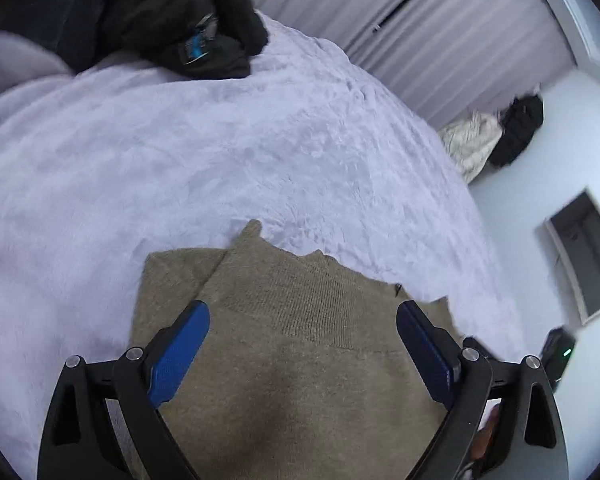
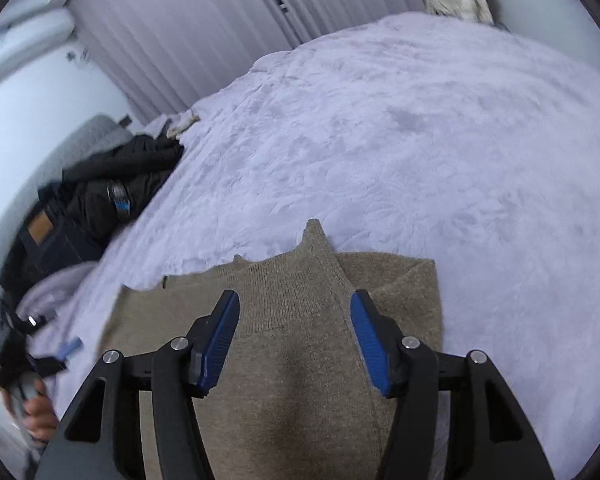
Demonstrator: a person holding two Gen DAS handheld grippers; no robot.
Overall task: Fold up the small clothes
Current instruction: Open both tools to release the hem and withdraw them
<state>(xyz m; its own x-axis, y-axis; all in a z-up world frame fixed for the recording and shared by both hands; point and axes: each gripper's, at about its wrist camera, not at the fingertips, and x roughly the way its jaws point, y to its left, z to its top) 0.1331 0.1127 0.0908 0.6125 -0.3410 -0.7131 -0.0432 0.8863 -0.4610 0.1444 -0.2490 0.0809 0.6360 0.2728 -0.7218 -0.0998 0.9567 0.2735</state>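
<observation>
- Left tongs (image 1: 302, 330): blue-padded fingers spread wide, nothing between them. They hang over the tan sweater (image 1: 300, 360); whether the pads touch the knit cannot be told.
- Right tongs (image 2: 294, 320): fingers likewise spread, though less widely, with nothing gripped. They sit over the same sweater (image 2: 292, 368), at its ribbed band.
- Sweater: lies on the bed, on a pale lilac fluffy blanket (image 1: 180, 152), at the 6 o'clock edge of both wrist views. It appears partly folded; a layer overlaps another, and a small pointed corner sticks out toward 12 o'clock. A ribbed band runs across the upper layer.
- Blanket (image 2: 420, 140): covers the bed surface from the sweater up toward 12 o'clock; rumpled pile, no other garment on its middle.
- Dark clothes pile (image 1: 172, 20): at 11 o'clock in the left wrist view, resting on the far end of the blanket, well apart from the sweater. The same pile (image 2: 112, 184) shows at 9 o'clock in the right wrist view.
- Pleated curtain (image 1: 440, 40): behind the bed, at 1 o'clock in the left wrist view.
- Black bag (image 1: 518, 130): at 3 o'clock beside the bed, next to a cream garment (image 1: 474, 142).
</observation>
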